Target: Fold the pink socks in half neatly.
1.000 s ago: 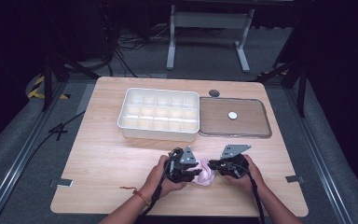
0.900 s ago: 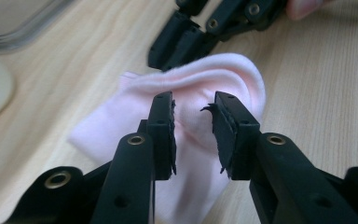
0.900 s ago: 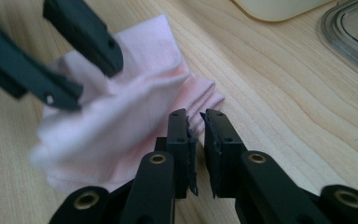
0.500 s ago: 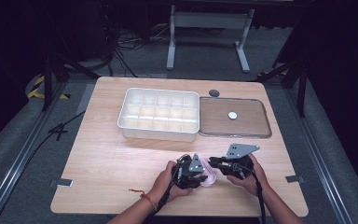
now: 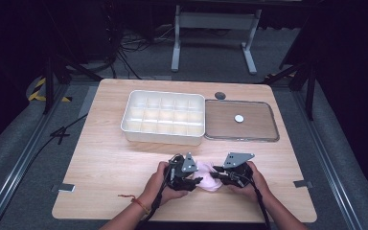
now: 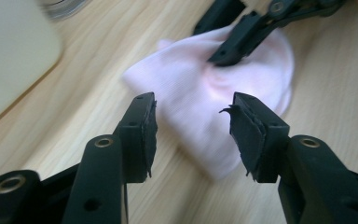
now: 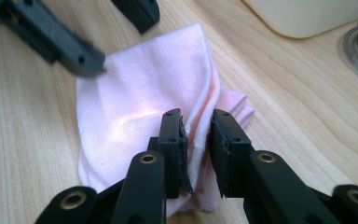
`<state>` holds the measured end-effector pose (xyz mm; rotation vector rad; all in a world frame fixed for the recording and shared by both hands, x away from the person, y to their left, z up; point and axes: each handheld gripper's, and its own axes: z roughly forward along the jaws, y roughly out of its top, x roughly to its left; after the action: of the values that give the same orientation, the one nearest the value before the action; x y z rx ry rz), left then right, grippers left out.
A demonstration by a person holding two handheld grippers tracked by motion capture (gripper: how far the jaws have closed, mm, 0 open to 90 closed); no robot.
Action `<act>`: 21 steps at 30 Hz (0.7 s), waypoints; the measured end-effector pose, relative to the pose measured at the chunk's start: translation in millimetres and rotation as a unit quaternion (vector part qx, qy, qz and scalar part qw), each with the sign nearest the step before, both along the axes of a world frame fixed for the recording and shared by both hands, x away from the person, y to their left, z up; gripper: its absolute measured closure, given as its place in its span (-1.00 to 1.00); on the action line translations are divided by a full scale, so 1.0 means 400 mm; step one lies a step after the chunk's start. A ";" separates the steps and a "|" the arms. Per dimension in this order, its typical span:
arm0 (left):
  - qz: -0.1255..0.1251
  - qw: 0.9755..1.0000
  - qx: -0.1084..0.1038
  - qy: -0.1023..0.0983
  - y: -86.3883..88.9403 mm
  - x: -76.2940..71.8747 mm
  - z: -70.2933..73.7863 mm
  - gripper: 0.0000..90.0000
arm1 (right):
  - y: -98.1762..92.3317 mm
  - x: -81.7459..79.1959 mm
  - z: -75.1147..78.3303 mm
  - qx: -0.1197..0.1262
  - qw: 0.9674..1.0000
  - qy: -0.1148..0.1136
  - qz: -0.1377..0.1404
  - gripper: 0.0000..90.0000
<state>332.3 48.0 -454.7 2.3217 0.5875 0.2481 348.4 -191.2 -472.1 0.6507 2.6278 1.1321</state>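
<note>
Pink cloth [image 7: 140,112] pinched by right gripper [image 7: 196,140], tray [image 5: 164,117] empty

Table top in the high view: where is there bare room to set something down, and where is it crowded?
Bare wood lies left of the white divided tray, and along the right edge below the clear lid. Crowded: the front middle, where both tongs, left and right, meet at the pink cloth.
</note>
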 end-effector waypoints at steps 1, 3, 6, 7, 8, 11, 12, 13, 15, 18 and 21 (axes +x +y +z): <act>0.004 1.000 0.000 0.002 0.007 0.000 -0.003 0.12 | 0.001 0.001 -0.001 0.002 1.000 0.001 0.000 0.68; 0.011 1.000 0.006 -0.008 0.010 -0.003 -0.005 0.12 | 0.002 0.001 -0.001 0.000 1.000 0.003 0.000 0.69; -0.007 0.999 -0.014 -0.033 -0.001 -0.018 0.012 0.26 | 0.003 0.000 -0.001 0.001 1.000 0.003 -0.001 0.70; -0.015 0.999 -0.017 -0.039 -0.013 -0.021 0.019 0.33 | 0.003 0.000 -0.001 -0.001 1.000 0.003 0.000 0.70; -0.028 0.999 -0.018 -0.043 -0.025 -0.022 0.023 0.39 | 0.004 0.000 -0.001 -0.001 1.000 0.003 -0.001 0.71; -0.052 0.998 -0.011 -0.038 -0.062 -0.021 0.011 0.58 | 0.004 0.000 -0.001 0.002 1.000 0.007 -0.001 0.71; -0.056 0.998 -0.004 -0.034 -0.073 -0.019 0.000 0.60 | 0.003 0.000 -0.002 0.002 1.000 0.007 -0.002 0.71; -0.058 0.998 -0.001 -0.026 -0.081 -0.019 -0.012 0.63 | 0.003 0.000 -0.002 0.003 1.000 0.007 -0.002 0.71; -0.063 0.998 0.007 -0.024 -0.087 -0.019 -0.022 0.65 | 0.002 0.001 -0.002 0.004 1.000 0.008 -0.003 0.71; -0.067 0.998 0.008 -0.019 -0.086 -0.016 -0.041 0.68 | -0.002 0.002 0.002 0.001 1.000 0.005 -0.009 0.61; -0.067 0.998 0.002 -0.016 -0.082 -0.014 -0.045 0.68 | -0.006 0.003 0.010 -0.003 1.000 -0.002 -0.013 0.62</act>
<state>326.7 15.3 -472.6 2.3460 0.4134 0.2222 349.6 -193.8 -468.1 0.6794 2.6098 1.1166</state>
